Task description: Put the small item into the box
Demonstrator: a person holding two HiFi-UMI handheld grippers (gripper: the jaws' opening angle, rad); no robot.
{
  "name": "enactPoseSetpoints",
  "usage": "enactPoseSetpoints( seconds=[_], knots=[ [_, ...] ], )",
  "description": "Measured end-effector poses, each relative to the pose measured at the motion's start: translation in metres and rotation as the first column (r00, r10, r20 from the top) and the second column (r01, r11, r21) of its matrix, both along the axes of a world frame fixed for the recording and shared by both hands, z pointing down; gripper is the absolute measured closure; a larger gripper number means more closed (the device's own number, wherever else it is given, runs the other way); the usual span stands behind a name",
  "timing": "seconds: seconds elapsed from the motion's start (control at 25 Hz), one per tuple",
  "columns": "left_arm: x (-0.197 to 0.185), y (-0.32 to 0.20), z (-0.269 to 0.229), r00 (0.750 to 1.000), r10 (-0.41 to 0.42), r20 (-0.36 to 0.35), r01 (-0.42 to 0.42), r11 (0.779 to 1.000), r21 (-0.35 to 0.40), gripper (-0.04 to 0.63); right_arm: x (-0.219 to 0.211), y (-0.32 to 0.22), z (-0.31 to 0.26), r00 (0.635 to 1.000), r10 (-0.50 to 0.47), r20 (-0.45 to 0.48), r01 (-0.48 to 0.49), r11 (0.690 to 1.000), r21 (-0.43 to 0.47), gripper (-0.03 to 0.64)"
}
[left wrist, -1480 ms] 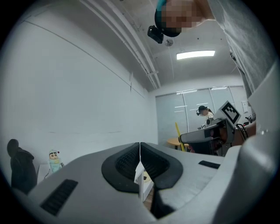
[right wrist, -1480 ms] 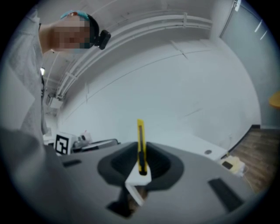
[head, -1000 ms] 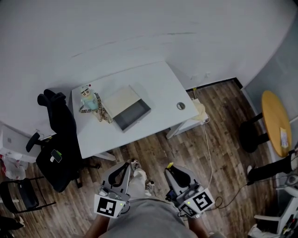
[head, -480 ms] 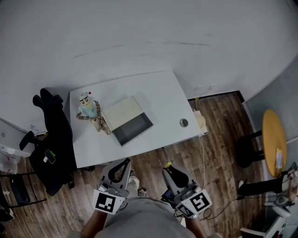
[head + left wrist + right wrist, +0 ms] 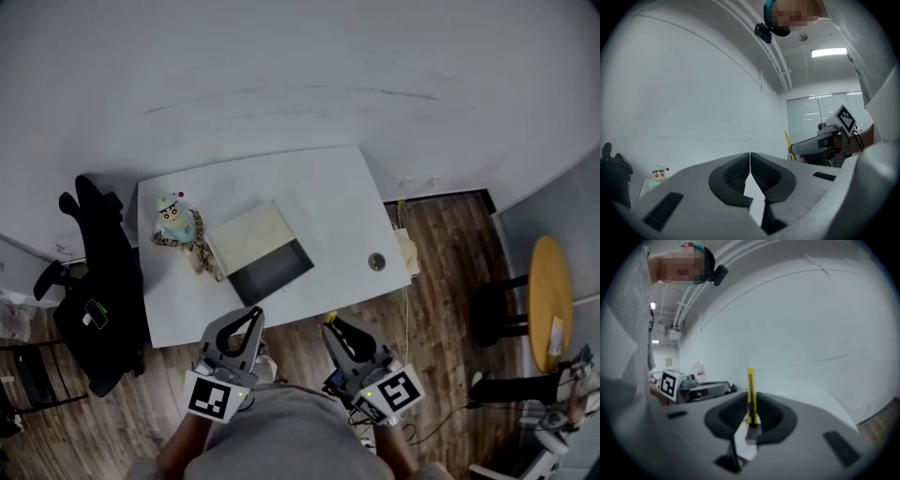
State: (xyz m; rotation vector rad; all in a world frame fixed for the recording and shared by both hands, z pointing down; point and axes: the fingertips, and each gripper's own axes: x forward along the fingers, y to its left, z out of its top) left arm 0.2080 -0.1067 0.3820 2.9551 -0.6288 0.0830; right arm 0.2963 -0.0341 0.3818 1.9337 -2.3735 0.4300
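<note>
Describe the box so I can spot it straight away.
On the white table, look toward the middle of the near edge. The box lies open there, a cream half beside a dark grey half; unlike the cartoon doll on its left and the small round disc on its right, it is flat and rectangular.

White desk (image 5: 328, 187) by the far wall (image 5: 300, 66), cartoon doll (image 5: 175, 220) on its left end. Black chair (image 5: 98, 281) just left of it, phone (image 5: 92, 313) on it. Yellow round table (image 5: 548, 300) way off right, wood floor (image 5: 441, 309).
</note>
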Motion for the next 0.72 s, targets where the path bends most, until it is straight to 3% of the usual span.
enactPoseSetpoints(
  seconds=[0.32, 0.72],
  knots=[
    [-0.004, -0.041, -0.004, 0.999, -0.023, -0.026, 0.023, 1.000, 0.001, 0.560, -0.007, -0.067, 0.048, 0.954, -0.211, -0.213, 0.162, 0.961, -0.226, 0.538],
    [-0.026, -0.078, 0.000, 0.994, -0.107, -0.030, 0.107, 0.994, -0.014, 0.560, -0.027, -0.122, 0.098, 0.873, -0.390, -0.293, 0.269, 0.885, -0.380, 0.537]
  ],
)
